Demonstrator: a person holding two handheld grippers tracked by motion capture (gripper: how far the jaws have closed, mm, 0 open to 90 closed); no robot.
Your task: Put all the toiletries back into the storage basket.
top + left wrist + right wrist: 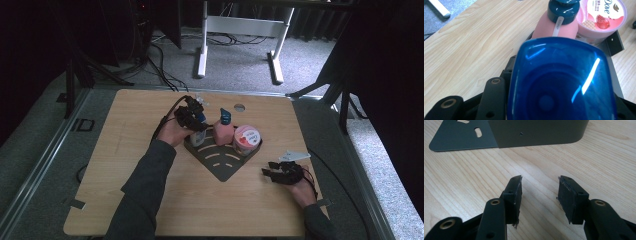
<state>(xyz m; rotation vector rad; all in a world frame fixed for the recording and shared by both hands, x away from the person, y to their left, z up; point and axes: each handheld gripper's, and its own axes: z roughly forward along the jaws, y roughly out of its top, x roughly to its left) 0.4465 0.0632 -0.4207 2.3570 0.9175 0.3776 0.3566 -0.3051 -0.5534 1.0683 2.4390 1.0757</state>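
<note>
Jaws of the left gripper [192, 117] clamp a blue-capped bottle [561, 80] at the dark tray [222, 162], beside the pink bottle [223, 131]. Right gripper [540, 192] jaws stand spread and empty over the surface [130, 150], near the tray.

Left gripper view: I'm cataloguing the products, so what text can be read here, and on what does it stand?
"Dove" on the lid of the pink tub.
Small characters above the brand name on that lid: too small to read.
White strip label on the pink bottle with the teal cap: blurred, unreadable.
Blue cap in the left gripper: no text.
</note>
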